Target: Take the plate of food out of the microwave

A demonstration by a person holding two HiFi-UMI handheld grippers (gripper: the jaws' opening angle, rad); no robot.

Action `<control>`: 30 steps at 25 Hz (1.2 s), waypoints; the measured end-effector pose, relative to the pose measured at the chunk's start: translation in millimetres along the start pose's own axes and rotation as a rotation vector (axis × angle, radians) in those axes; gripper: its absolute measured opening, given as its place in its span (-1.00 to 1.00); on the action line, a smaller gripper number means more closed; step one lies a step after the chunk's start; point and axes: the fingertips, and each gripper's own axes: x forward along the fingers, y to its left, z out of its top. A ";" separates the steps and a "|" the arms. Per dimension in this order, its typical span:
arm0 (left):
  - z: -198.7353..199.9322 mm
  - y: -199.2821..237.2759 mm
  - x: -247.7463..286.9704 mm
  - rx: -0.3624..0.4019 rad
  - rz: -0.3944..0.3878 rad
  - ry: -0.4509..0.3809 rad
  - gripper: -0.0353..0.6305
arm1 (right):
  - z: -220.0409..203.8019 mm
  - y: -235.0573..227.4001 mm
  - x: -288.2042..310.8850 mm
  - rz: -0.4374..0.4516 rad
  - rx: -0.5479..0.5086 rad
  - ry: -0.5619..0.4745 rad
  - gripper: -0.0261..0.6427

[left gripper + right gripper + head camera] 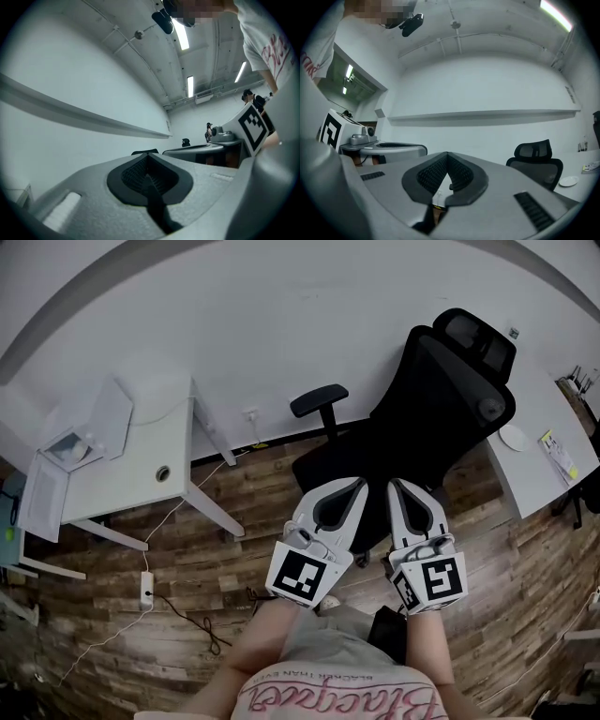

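Left tongs [147, 155], right tongs [446, 154]: tips together, empty.

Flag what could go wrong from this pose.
1. Both the left gripper and right gripper are shut and empty; they must open before any grasp.
2. They point at the office chair, while the white box on the table, possibly the microwave, sits far left; turning could clip the chair.
3. The power strip lies on the floor that way: trip risk.

Left tongs [147, 160] closed, empty.
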 end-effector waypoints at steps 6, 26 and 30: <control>-8.5 15.1 -9.7 0.001 0.101 0.024 -0.88 | -9.0 11.9 16.9 0.106 0.005 0.005 -0.91; -5.8 103.8 -112.7 0.027 0.412 0.052 -0.88 | -8.3 133.8 82.0 0.405 -0.002 0.000 -0.91; -0.4 121.0 -137.2 0.045 0.454 0.051 -0.88 | -5.3 163.5 92.5 0.453 0.000 -0.011 -0.91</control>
